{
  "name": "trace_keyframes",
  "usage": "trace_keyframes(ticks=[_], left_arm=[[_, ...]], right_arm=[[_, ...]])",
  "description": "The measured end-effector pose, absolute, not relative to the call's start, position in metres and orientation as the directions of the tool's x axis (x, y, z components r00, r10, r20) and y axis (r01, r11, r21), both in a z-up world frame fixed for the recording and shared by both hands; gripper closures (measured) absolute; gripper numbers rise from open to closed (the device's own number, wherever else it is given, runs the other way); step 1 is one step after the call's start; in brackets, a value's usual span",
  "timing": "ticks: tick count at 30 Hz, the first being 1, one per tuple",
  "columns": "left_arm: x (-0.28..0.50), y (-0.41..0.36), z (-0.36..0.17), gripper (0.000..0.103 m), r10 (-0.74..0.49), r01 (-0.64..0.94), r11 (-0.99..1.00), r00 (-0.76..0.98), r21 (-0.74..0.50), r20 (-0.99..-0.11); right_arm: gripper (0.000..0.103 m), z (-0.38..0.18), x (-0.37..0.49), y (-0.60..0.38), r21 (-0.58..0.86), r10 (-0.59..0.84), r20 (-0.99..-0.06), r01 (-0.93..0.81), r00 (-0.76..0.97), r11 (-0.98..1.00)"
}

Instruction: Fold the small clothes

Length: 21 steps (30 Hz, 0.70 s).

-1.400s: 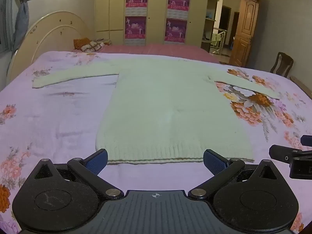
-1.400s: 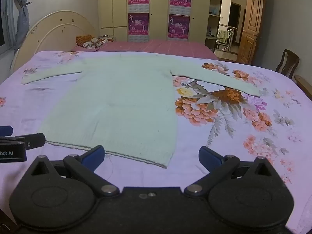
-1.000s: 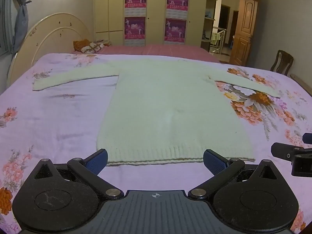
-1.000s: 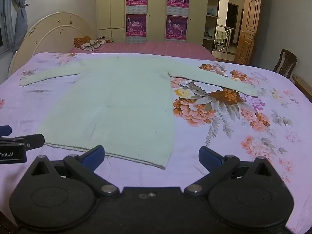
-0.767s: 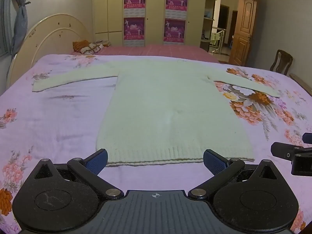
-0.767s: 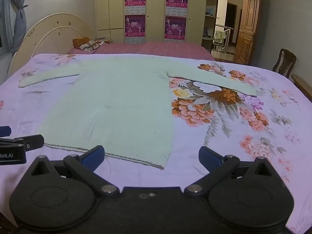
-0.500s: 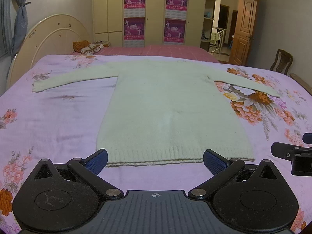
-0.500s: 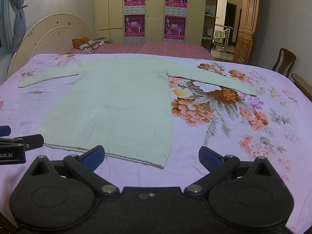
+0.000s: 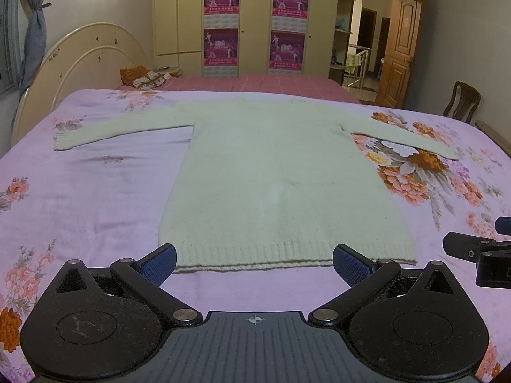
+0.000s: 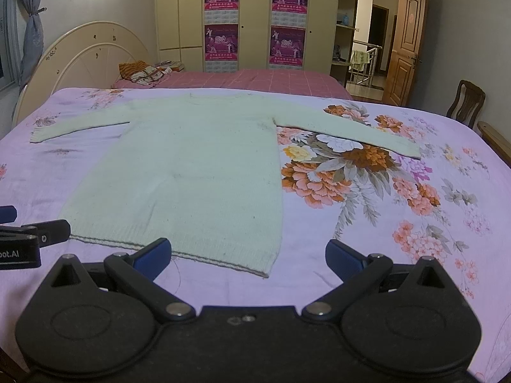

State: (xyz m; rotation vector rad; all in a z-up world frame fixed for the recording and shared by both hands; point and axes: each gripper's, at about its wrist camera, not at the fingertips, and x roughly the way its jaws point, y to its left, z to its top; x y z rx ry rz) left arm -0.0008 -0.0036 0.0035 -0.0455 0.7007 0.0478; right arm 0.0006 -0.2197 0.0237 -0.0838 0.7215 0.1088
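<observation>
Fingers of the left gripper stand wide apart with nothing between them, poised just short of the ribbed hem of the sweater; the right gripper is spread just as wide and just as empty, its left finger over the hem near the garment's right corner. Over the last second or so little has changed; both views have crept slightly forward and up, so the hem sits a touch closer to the fingers, and the sweater itself has not shifted. That suggests an approach in progress, with no fold begun. The pale green sweater lies flat, front down or up I cannot tell, in the middle of the bed on the floral purple sheet; from its body one sleeve runs out toward 10 o'clock and the other toward 2 o'clock, both fully extended. Farther off, at 12 o'clock, stands the wardrobe with its posters; at 2 o'clock, an open door.
</observation>
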Motion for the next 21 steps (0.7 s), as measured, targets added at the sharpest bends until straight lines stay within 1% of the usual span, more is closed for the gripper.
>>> trace_keyframes(ticks=[21], left_arm=[[-0.0009, -0.0028, 0.0034, 0.000, 0.030, -0.059, 0.998, 0.761, -0.023, -0.648]], right_arm=[[0.001, 0.0242, 0.0008, -0.2199, -0.040, 0.070, -0.662, -0.129, 0.746, 0.991]])
